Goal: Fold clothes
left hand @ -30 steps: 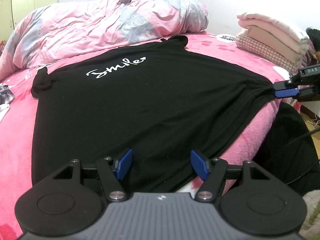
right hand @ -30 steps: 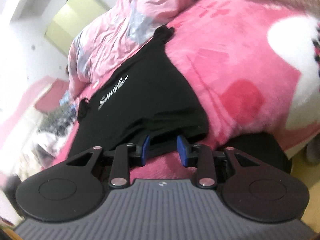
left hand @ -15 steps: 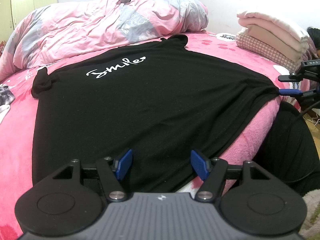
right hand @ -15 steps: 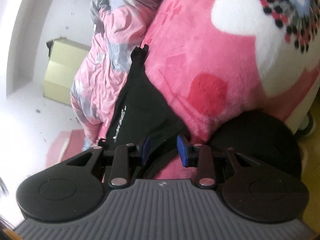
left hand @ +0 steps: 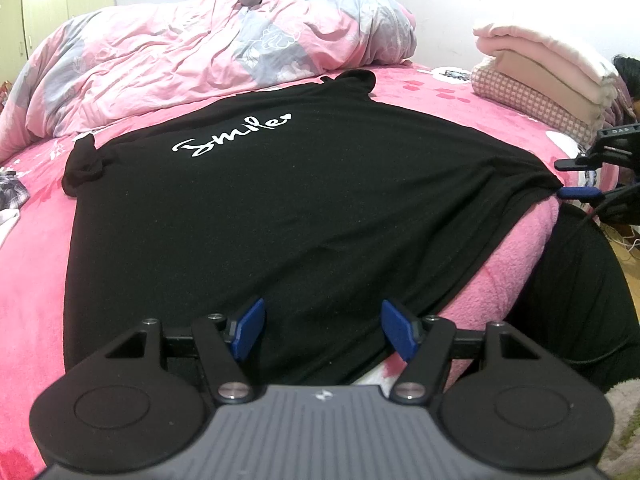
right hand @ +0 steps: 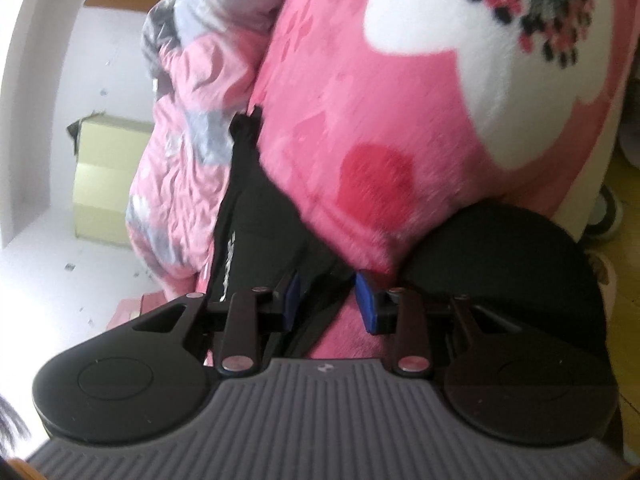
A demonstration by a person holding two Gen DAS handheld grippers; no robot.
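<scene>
A black T-shirt (left hand: 304,200) with white "Smile" lettering lies spread flat on the pink bed (left hand: 32,264). My left gripper (left hand: 323,330) is open, its blue fingertips over the shirt's near hem. My right gripper (left hand: 580,178) is at the shirt's right corner, its jaws apart with the corner between them. In the right wrist view the right gripper (right hand: 327,300) is rolled sideways and open around the dark shirt edge (right hand: 256,220), not clamped on it.
A rumpled pink and grey duvet (left hand: 208,52) is heaped at the head of the bed. A stack of folded clothes (left hand: 548,72) sits at the far right. A black-clad person (left hand: 572,292) stands at the bed's right edge.
The right gripper has opened at the shirt's right corner and rolled sideways. The left gripper has stayed still and open.
</scene>
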